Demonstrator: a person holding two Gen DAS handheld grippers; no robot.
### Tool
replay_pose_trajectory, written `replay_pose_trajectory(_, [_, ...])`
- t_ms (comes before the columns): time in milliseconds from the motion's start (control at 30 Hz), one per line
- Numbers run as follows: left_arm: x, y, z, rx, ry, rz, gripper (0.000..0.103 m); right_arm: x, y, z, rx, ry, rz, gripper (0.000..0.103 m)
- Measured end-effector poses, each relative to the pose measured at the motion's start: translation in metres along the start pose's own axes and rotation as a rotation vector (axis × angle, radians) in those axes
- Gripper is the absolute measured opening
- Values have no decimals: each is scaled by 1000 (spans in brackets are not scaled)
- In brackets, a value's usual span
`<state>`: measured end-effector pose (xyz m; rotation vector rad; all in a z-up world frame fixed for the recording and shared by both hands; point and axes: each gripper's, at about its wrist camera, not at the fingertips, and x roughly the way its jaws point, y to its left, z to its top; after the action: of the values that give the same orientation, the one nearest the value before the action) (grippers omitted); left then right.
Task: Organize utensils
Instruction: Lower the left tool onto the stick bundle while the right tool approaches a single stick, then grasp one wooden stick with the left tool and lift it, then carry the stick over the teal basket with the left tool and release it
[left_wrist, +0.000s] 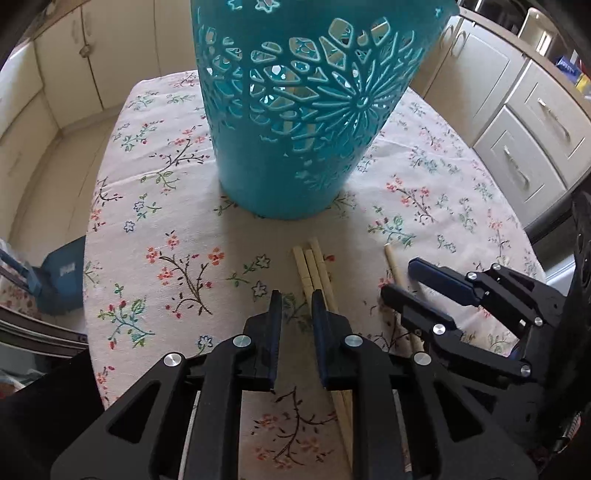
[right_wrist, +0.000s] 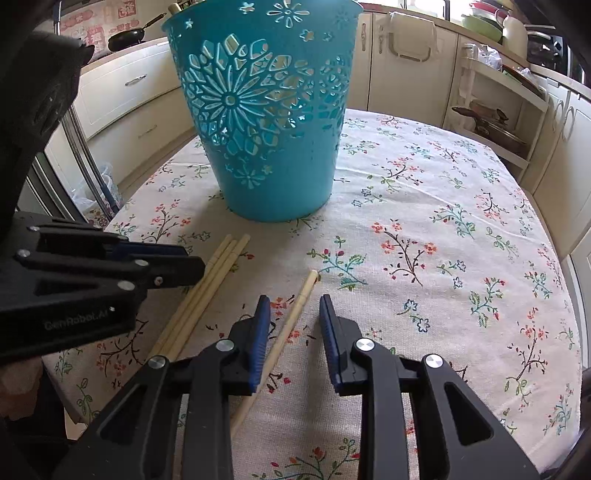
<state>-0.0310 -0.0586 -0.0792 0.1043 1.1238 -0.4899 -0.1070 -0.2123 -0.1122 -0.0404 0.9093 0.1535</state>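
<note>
**Grippers low over the chopsticks**

My left gripper (left_wrist: 296, 300) hovers with its jaws narrowly apart, gripping nothing; the three chopsticks (left_wrist: 310, 269) lie under its right finger (left_wrist: 318, 314). My right gripper (right_wrist: 295, 306) is parted too, and the single chopstick (right_wrist: 295, 310) lies loose on the cloth (right_wrist: 443, 295) by its left finger (right_wrist: 263, 314). Beyond them stands the teal basket (right_wrist: 266, 129).

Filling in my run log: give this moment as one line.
left tool open at three bundled chopsticks | right tool open beside single chopstick | teal basket upright on tablecloth
</note>
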Motion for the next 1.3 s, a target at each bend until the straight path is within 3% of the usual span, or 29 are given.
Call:
replay_pose_trajectory(100, [3,-1,1,-8,13,-25,15,0,1,0,0,0,-1,28])
replay_pose_trajectory(367, [7,-11,1,43,19,38,14,0,1,0,-1,-1,1,29])
replay_pose_trajectory(467, [10,-17,2,83,16,76,8,0,1,0,-2,-2,1,29])
replay_pose_trajectory(633, [-4,-20,4,140,-3,56,7,0,2,-1,-16,-3,-5,29])
replay_pose_trajectory(733, [-51,-17,6,164,-122,44,6,0,1,-1,-16,0,-2,29])
replay_pose_trajectory(833, [-113,-12,18,181,-333,37,5,0,2,0,-12,4,-2,29])
replay_pose_trajectory(900, [-153,-13,35,180,-516,26,5,1,2,1,-8,7,-2,29])
replay_pose_trajectory(1000, [-185,-19,61,165,-741,9,5,1,1,2,2,14,3,30])
replay_pose_trajectory(1100, [-189,-21,92,97,-868,4,4,-1,-2,0,11,16,2,29])
replay_pose_trajectory(1300, [-195,-21,131,21,-953,-43,4,1,-9,1,30,10,7,30])
